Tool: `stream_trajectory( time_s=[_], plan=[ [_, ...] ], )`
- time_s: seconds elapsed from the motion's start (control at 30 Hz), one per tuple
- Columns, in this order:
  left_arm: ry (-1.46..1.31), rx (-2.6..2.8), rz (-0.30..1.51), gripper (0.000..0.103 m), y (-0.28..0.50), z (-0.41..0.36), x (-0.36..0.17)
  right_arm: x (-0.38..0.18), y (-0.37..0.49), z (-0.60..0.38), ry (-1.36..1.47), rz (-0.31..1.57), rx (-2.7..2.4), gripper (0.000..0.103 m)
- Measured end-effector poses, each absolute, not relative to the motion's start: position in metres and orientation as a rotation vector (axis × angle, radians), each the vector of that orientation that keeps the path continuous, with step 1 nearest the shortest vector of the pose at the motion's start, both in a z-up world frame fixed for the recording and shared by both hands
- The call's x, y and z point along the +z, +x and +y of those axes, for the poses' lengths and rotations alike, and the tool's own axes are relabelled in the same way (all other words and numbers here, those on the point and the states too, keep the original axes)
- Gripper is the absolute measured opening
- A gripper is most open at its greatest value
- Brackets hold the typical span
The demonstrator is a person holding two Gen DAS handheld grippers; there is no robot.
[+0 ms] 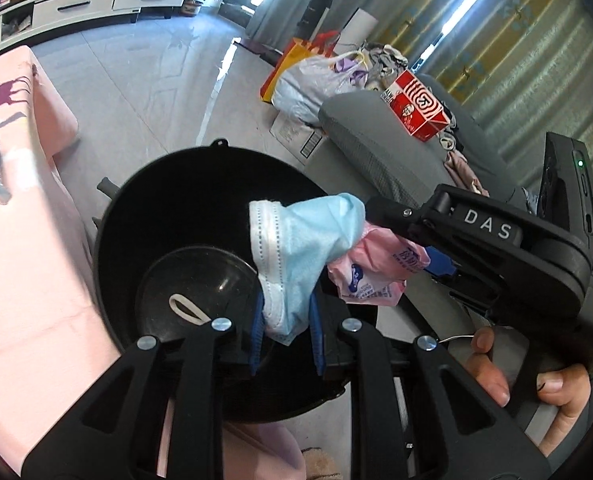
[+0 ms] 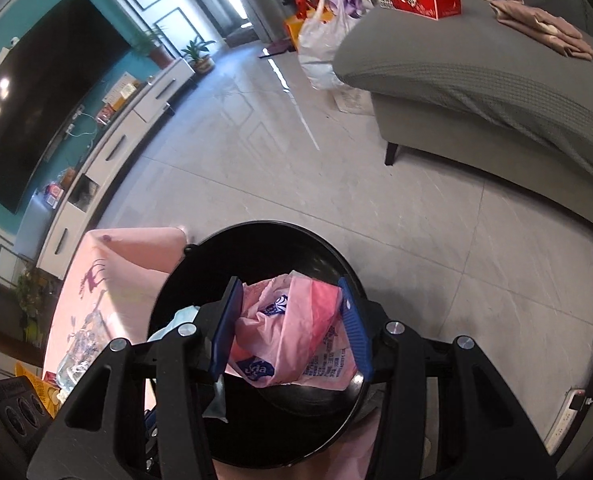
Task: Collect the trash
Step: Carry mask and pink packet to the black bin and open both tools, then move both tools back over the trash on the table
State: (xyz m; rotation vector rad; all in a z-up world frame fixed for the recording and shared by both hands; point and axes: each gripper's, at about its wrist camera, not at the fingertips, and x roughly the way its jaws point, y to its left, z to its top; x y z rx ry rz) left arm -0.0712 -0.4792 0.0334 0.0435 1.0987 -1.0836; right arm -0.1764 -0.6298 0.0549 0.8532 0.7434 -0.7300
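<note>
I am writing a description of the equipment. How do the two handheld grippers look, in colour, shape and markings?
Both grippers are black, with open triangular frames and round silver bolts. Each has two flat blue ribbed fingers. The right gripper, seen from the side, has a pistol-like body with white letters "DAS" and a small green light. The left gripper looks the same in its own view.

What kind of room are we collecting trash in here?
Most likely a home living room: a wall-mounted television above a long white media cabinet, and a grey sofa on a tiled floor.

Pale tiled floor (image 2: 336, 200) carries black bin (image 2: 200, 280), grey sofa (image 2: 476, 92), white plastic bag (image 2: 320, 40).
</note>
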Motion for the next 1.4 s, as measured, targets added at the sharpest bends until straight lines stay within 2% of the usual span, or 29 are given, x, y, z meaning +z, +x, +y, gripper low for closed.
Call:
stream_trajectory(
  time_s=[0.27, 0.33, 0.4, 0.47, 0.57, 0.6, 0.83, 0.93, 1.2, 1.4],
  plan=[
    [0.054, -1.049, 1.142, 0.023, -0.065, -0.482, 0.021, 0.046, -0.165, -0.625, 0.85, 0.797, -0.707, 0.051],
    [0.061, -1.047, 1.148, 0.03, -0.065, -0.483, 0.021, 0.045, -0.163, -0.623, 0.846, 0.818, -0.705, 0.051],
    [0.067, -1.05, 1.148, 0.062, -0.067, -0.483, 0.025, 0.044, -0.162, -0.624, 0.854, 0.821, -0.7, 0.053],
    [0.062, -1.062, 1.126, 0.076, -0.068, -0.481, 0.028, 0.044, -0.163, -0.625, 0.858, 0.823, -0.696, 0.056],
    [0.056, -1.076, 1.084, 0.086, -0.071, -0.47, 0.038, 0.048, -0.162, -0.623, 0.849, 0.82, -0.694, 0.069],
    [0.052, -1.076, 1.071, 0.09, -0.071, -0.465, 0.043, 0.051, -0.162, -0.622, 0.842, 0.818, -0.695, 0.07],
    [-0.059, -1.019, 0.999, 0.1, -0.061, -0.405, 0.078, 0.09, -0.155, -0.591, 0.731, 0.737, -0.676, 0.087],
    [-0.084, -0.956, 0.946, 0.1, -0.057, -0.371, 0.096, 0.108, -0.147, -0.572, 0.677, 0.698, -0.624, 0.092],
    [-0.213, -0.761, 0.851, 0.1, -0.049, -0.256, 0.129, 0.145, -0.118, -0.509, 0.557, 0.636, -0.411, 0.093],
    [-0.232, -0.577, 0.801, 0.1, -0.051, -0.171, 0.136, 0.158, -0.101, -0.465, 0.459, 0.632, -0.345, 0.093]
  ],
)
